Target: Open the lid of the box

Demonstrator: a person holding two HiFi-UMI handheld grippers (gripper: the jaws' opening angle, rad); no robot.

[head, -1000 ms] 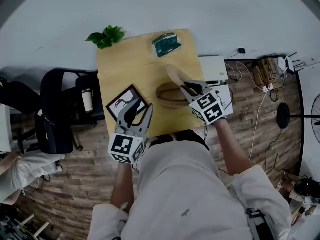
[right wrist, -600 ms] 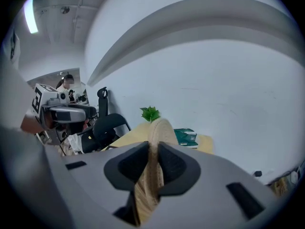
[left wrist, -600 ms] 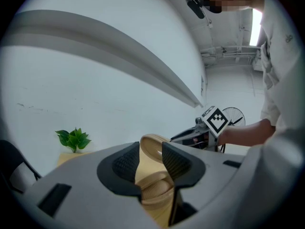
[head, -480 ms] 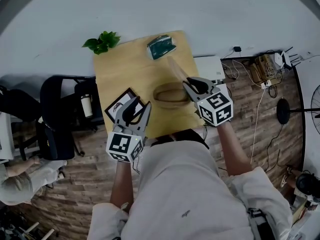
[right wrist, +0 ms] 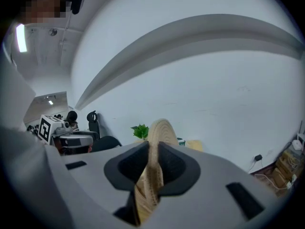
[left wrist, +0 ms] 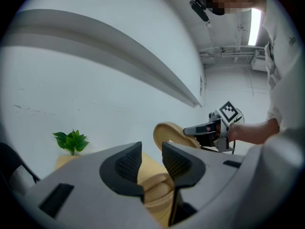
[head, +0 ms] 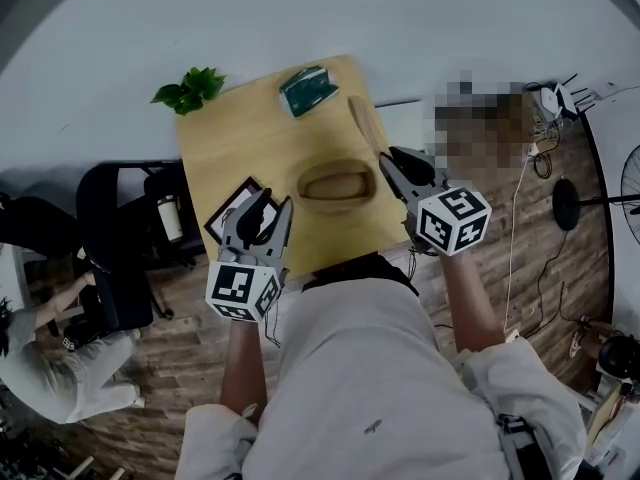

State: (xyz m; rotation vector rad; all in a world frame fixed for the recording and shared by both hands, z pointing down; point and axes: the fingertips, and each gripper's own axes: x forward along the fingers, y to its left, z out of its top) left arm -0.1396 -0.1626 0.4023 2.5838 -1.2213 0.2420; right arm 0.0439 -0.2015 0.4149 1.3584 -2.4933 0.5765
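Observation:
An oval woven box (head: 335, 185) stands open in the middle of the wooden table (head: 250, 128). Its woven lid (head: 365, 123) hangs on edge above the table's right side, clear of the box, with my right gripper (head: 393, 163) shut on its rim. In the right gripper view the lid (right wrist: 161, 128) rises between the two pads of the right gripper (right wrist: 153, 163). My left gripper (head: 272, 206) hovers at the table's near left, open, with nothing between its jaws. The left gripper view looks past the left gripper (left wrist: 151, 151) at the box (left wrist: 159, 194) and the raised lid (left wrist: 169, 133).
A framed picture (head: 228, 208) lies under the left gripper. A small green plant (head: 187, 88) and a dark green packet (head: 305, 88) sit at the table's far edge. A black chair (head: 120, 228) stands left of the table; cables lie on the floor at right.
My right gripper has risen and swung right with the lid, which has come off the box and turned more on edge. The left gripper has stayed put.

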